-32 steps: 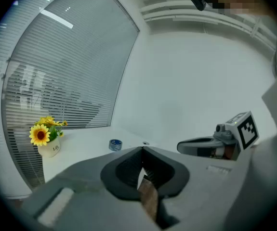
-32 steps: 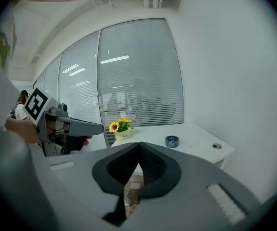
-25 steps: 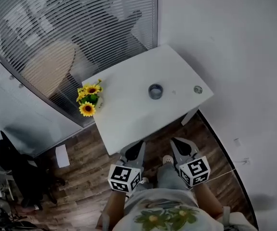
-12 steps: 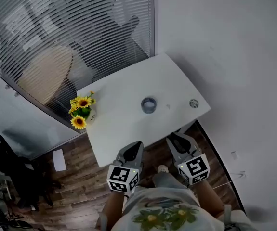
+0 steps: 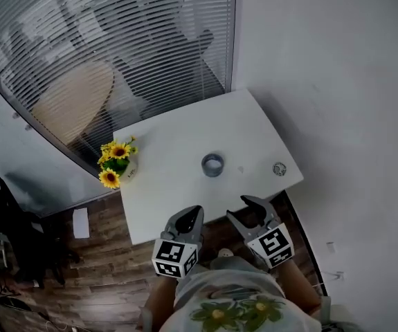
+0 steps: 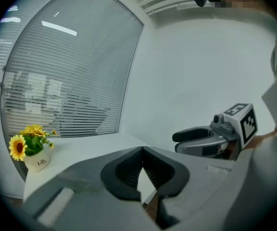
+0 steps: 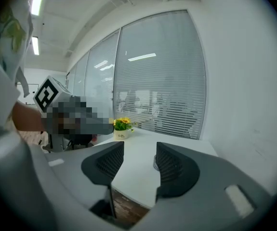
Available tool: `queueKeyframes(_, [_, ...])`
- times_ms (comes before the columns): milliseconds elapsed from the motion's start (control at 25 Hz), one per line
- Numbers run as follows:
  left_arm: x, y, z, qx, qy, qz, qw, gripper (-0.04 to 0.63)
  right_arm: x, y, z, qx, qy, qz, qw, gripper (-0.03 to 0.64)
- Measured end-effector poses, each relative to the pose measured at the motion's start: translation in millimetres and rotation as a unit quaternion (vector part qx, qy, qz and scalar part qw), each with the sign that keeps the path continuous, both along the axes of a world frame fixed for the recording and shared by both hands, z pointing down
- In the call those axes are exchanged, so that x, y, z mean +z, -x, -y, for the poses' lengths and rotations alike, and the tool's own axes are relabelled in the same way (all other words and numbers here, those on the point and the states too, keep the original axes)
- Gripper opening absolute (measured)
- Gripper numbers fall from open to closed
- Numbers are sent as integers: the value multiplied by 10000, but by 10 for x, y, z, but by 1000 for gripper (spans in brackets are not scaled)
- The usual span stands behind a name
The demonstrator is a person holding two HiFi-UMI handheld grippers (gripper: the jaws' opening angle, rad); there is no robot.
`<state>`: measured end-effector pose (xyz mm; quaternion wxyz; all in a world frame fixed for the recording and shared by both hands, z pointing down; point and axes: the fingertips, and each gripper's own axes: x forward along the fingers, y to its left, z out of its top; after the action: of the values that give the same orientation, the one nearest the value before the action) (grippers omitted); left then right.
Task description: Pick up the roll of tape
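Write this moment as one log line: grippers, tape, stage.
left gripper: shut, empty | right gripper: jaws just opened, nothing between | roll of tape: on table, untouched | stage: approach

An office meeting room — glass partition hung with slatted blinds (image 5: 115, 40), a plain white surface (image 5: 178, 189), wood-plank floor (image 5: 109, 275), ceiling strip lights (image 7: 36, 1).

The roll of tape (image 5: 212, 164) is seen as a small grey-blue ring with a darker open core. It is laid flat, hole upward, near the middle of the white table (image 5: 178, 192), and it is not held. From it, the sunflower pot (image 5: 119, 164) is found well apart at 9 o'clock and a small round disc (image 5: 279, 169) at 3 o'clock.
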<state>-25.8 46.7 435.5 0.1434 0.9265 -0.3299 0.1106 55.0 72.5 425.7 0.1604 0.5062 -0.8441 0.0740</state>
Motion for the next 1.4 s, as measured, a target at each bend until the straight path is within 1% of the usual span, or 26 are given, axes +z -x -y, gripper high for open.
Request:
queueKeyframes(200, [51, -56, 19, -274, 18, -5, 9996, 2, 90, -128, 10, -212, 78, -30, 9997, 199])
queueKeyframes(560, [136, -12, 102, -460, 157, 131, 9987, 2, 222, -161, 148, -319, 193, 106, 9992, 199])
queueKeyframes(920, [196, -11, 500, -507, 182, 184, 9984, 2, 334, -117, 537, -508, 340, -51, 9981, 199])
queueKeyframes(1080, [186, -93, 778, -414, 156, 168, 9989, 2, 383, -131, 800, -547, 384, -103, 9977, 199])
queueKeyframes(1400, [295, -126, 1187, -350, 351, 219, 9985, 2, 478, -134, 1293, -621, 543, -177, 9964, 199])
